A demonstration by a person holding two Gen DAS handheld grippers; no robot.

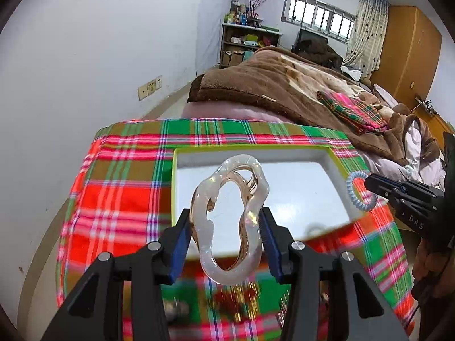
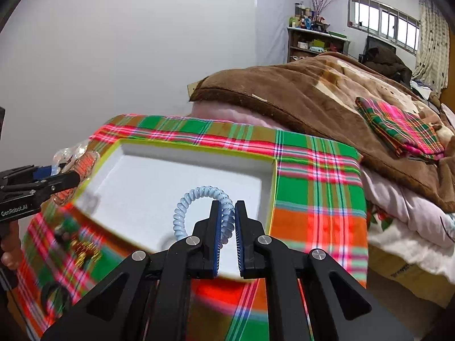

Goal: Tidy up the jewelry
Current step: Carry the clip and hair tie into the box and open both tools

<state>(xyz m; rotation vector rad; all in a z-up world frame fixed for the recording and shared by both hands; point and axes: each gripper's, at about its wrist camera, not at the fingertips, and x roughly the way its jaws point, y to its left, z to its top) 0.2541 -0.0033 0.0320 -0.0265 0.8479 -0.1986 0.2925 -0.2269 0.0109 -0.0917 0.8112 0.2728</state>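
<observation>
Both held pieces hang over the white tray (image 1: 327,156) on the plaid cloth (image 1: 119,199). The left gripper (image 1: 226,227) clasps a clear hair claw clip (image 1: 230,216) upright, long axis running away from the fingers. The right gripper (image 2: 227,221) pinches a pale blue spiral hair tie (image 2: 199,199) (its loop arching left), over the tray's right half; the drop looks straight down for both.

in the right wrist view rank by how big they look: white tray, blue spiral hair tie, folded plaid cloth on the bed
1. white tray, clearly largest.
2. folded plaid cloth, which lies farther off on the brown blanket.
3. blue spiral hair tie, pinched in the right gripper close to the camera, so its apparent size is inflated.
</observation>
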